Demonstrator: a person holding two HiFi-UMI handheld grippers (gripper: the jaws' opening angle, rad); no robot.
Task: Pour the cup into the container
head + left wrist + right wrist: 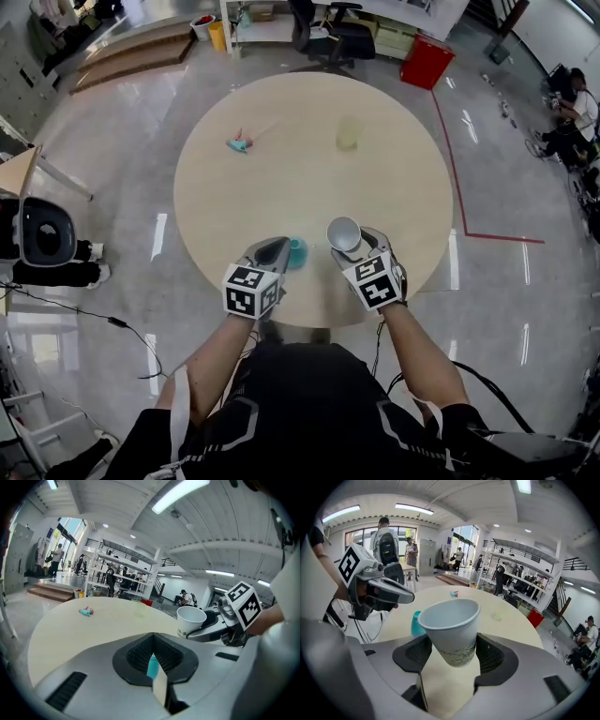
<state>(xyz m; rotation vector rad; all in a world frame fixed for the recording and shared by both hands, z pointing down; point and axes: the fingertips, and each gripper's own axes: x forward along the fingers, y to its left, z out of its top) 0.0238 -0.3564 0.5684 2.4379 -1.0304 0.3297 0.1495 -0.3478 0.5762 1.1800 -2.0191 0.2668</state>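
1. Head view: the right gripper (354, 246) carries a paper cup (344, 232) upright over the table (281, 178), near its 6 o'clock edge. A teal container (297, 251) sits at the cup's 9 o'clock, at the tip of the left gripper (278, 247).
2. Left gripper view: the jaws are pinched nearly together, with a sliver of the container (152, 665) in the slit, apparently held steady.
3. Right gripper view: the jaws clamp the cup (452, 625), mouth up. Pick-up looks done; the pour remains.
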